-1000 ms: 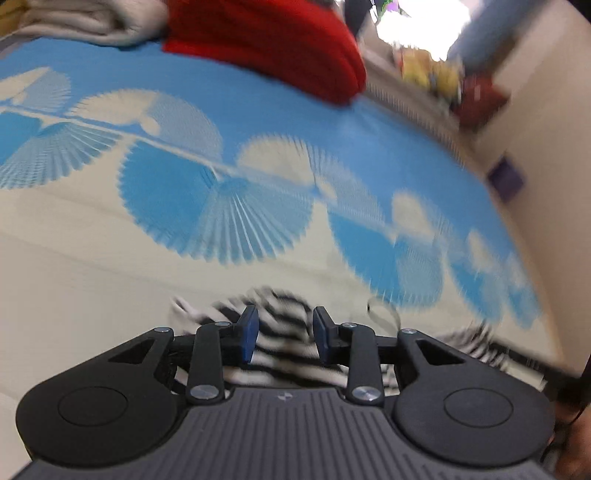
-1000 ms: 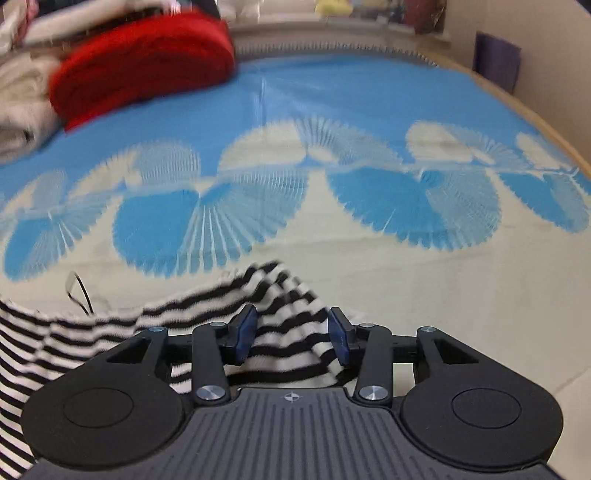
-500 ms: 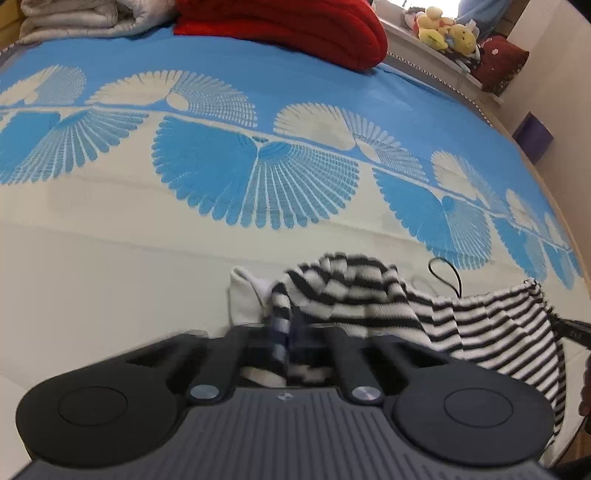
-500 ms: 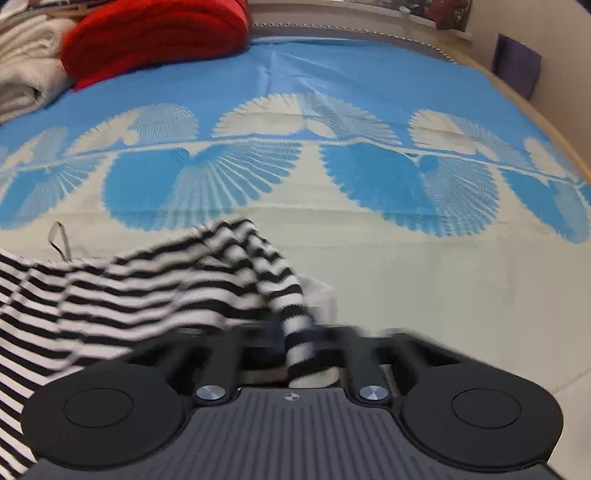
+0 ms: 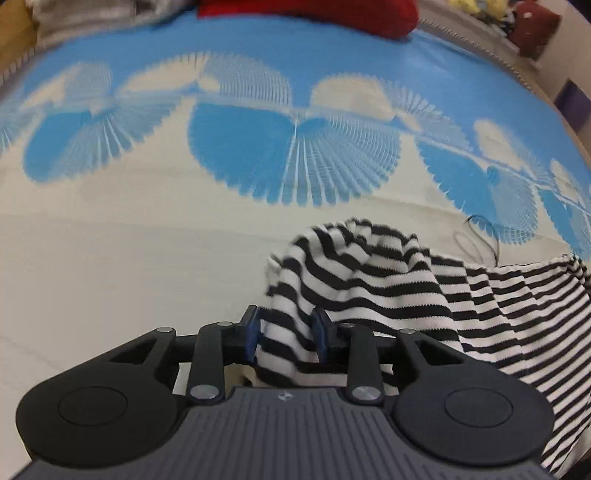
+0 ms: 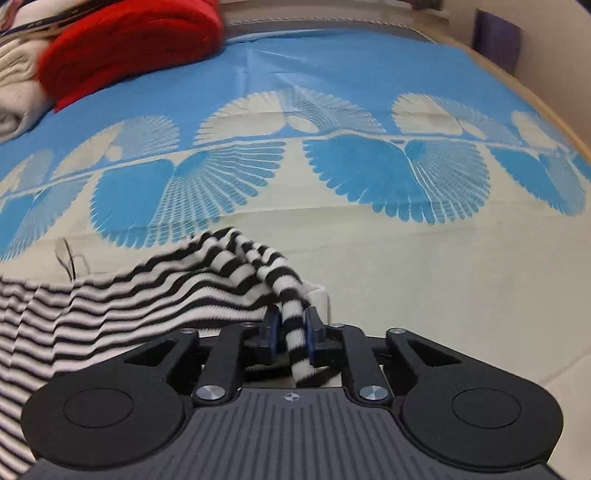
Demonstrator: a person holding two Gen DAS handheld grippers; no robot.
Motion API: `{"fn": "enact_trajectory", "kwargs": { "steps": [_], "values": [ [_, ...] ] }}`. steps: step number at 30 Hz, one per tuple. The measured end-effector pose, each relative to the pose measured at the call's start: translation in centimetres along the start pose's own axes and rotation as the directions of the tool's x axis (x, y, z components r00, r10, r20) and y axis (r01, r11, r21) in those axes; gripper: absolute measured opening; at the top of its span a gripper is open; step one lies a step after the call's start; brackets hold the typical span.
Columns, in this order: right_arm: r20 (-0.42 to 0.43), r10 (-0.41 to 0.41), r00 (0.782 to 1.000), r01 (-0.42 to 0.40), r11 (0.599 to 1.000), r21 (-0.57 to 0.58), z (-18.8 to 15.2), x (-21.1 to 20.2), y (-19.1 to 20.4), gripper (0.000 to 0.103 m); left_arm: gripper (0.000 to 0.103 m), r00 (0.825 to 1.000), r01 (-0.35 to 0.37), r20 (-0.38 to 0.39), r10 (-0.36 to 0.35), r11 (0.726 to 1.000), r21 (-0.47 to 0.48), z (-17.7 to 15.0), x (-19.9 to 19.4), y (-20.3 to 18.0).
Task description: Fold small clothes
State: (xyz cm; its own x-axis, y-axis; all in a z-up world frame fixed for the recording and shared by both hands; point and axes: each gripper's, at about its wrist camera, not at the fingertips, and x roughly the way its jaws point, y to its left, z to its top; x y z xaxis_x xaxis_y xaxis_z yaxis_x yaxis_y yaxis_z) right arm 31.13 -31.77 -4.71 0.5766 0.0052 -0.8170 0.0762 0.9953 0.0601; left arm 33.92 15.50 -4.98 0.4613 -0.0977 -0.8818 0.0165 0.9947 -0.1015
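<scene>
A small black-and-white striped garment hangs between my two grippers above a blue and cream patterned cloth. My left gripper is shut on one bunched corner of it, and the fabric drapes off to the right. My right gripper is shut on the other corner, rolled into a thin striped cord between the pads, and the rest stretches off to the left. A thin black loop shows behind the garment's top edge.
A red folded blanket and a pale folded textile lie at the far side of the cloth. A purple box stands by the wall at the far right. Soft toys sit beyond the cloth's far edge.
Both grippers were open over the garment a second ago. They closed on its corners and lifted it, so the fabric now hangs stretched between them.
</scene>
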Motion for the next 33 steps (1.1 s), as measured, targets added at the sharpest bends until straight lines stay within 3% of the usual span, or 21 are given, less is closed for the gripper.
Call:
{"fn": "enact_trajectory", "kwargs": {
  "steps": [3,10,17,23,24,25,26,28,30,33],
  "values": [
    [0.012,0.033,0.999,-0.033,0.999,0.008,-0.5,-2.1,-1.7,0.036,0.034,0.996,0.083,-0.008,-0.083,0.995,-0.056,-0.7,-1.8,1.9],
    [-0.166,0.168,0.972,-0.162,0.986,0.046,-5.3,-4.9,-5.5,0.042,0.036,0.967,0.214,-0.135,-0.218,0.976,-0.04,-5.7,-4.6,4.6],
    [-0.319,0.147,0.936,-0.182,0.98,-0.085,-9.7,-5.2,-4.5,0.049,0.036,0.948,0.208,-0.251,-0.195,0.978,0.026,-10.2,-4.7,5.8],
    [-0.342,0.107,0.933,-0.153,0.982,-0.11,-9.7,-4.9,-3.5,0.048,0.04,0.929,0.227,-0.308,-0.202,0.973,0.047,-10.8,-3.1,5.0],
    [-0.343,0.111,0.933,-0.158,0.981,-0.11,-9.6,-4.9,-3.5,0.036,0.039,0.928,0.229,-0.312,-0.203,0.972,0.049,-10.7,-3.0,4.9],
    [-0.343,0.139,0.929,-0.185,0.977,-0.106,-9.5,-5.0,-3.4,0.016,0.036,0.927,0.233,-0.314,-0.204,0.971,0.058,-10.5,-2.9,4.7],
    [-0.335,0.153,0.93,-0.199,0.974,-0.108,-9.4,-5.3,-3.3,0.011,0.023,0.926,0.24,-0.316,-0.207,0.968,0.071,-10.5,-3.0,4.5],
    [-0.297,0.163,0.941,-0.202,0.974,-0.105,-9.0,-6.1,-3.6,0.006,0.0,0.926,0.264,-0.307,-0.22,0.958,0.109,-10.4,-3.4,4.0],
    [-0.246,0.202,0.948,-0.218,0.975,-0.039,-8.4,-7.3,-4.7,0.005,0.0,0.942,0.258,-0.257,-0.215,0.955,0.144,-10.2,-4.6,4.1],
    [-0.147,0.258,0.955,-0.253,0.966,0.049,-7.5,-9.4,-6.7,0.004,0.0,0.959,0.245,-0.161,-0.233,0.967,0.064,-9.2,-6.8,6.5]
  ]
}}
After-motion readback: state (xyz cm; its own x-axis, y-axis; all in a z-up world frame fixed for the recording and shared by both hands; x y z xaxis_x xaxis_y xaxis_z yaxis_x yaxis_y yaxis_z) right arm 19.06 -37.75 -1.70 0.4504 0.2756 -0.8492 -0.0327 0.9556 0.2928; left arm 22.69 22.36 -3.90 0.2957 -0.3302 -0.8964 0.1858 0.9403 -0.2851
